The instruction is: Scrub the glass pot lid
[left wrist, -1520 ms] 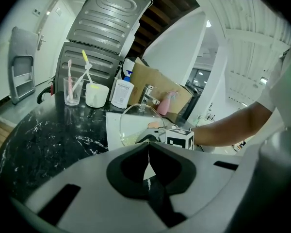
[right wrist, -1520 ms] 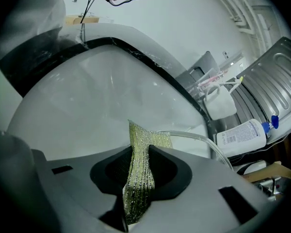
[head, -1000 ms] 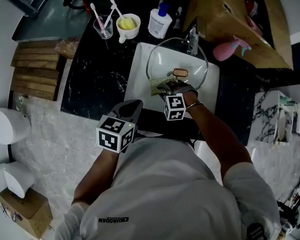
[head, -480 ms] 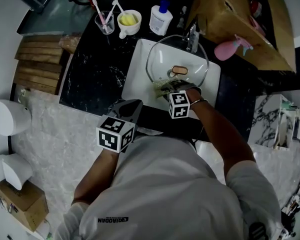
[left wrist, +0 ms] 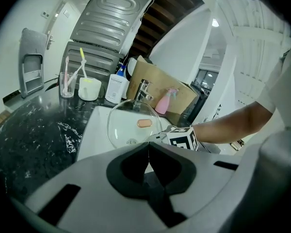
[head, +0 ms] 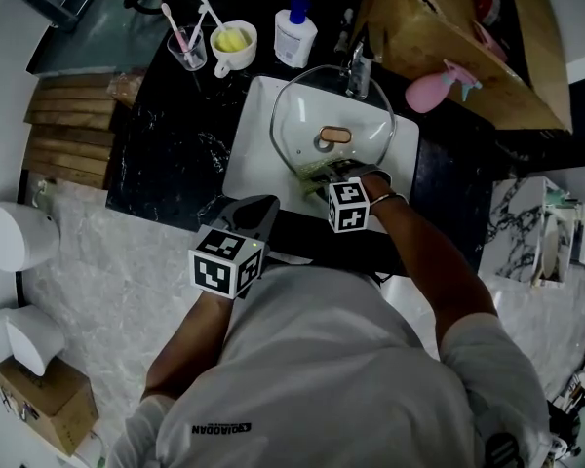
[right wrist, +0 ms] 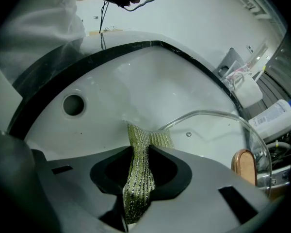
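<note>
White sink holds glass pot lid. Right gripper jaws clenched on green scouring cloth, whose tip lies at the lid rim just ahead. Left gripper jaws pressed together, nothing between.

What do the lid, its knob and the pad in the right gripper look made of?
Lid: clear glass, seemingly; the white sink shows through it. Knob: smooth coppery finish, metal or plastic, cannot tell. Scrub pad: glittery yellow-green woven mesh, probably synthetic fibre.

Head view looks down; all views share the sink.
</note>
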Demonstrator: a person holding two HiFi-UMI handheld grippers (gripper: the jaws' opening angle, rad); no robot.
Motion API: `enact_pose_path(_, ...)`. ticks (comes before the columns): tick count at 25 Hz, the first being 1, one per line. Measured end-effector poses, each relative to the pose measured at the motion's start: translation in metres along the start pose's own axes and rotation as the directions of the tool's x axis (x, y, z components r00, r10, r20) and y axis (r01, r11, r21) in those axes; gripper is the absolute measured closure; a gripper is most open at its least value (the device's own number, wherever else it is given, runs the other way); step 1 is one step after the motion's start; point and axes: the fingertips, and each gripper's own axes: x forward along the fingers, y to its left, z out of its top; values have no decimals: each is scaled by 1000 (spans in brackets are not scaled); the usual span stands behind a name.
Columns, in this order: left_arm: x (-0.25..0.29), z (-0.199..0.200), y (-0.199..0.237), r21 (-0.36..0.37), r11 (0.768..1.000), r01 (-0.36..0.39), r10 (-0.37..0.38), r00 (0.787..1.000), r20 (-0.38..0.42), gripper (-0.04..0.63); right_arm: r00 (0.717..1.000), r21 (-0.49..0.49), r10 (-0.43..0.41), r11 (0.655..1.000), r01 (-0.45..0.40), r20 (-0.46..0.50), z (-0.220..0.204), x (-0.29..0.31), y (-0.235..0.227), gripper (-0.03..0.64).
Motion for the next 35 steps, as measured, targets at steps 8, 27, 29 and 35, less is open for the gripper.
enact_pose_path(8,16,0,-11,-3,1000,19,-19,1000,-13,580,996,134,45,990,-55,76,-3,-1,6,511)
enact_pose_path(27,26,6,-14,46,986,162,-157,984,-83,580,967,560,88,801,-212,239,10,-20,-5,523)
enact_pose_path(29,26,7,-12,72,977,200,-192,976,-99,580,974,600,39,782,-168,223,12,-29,-10,523)
enact_pose_path(35,19,9,-9,154,940,305,-283,947,-150,580,978,714,-143,700,-7,151,28,-71,-22,523)
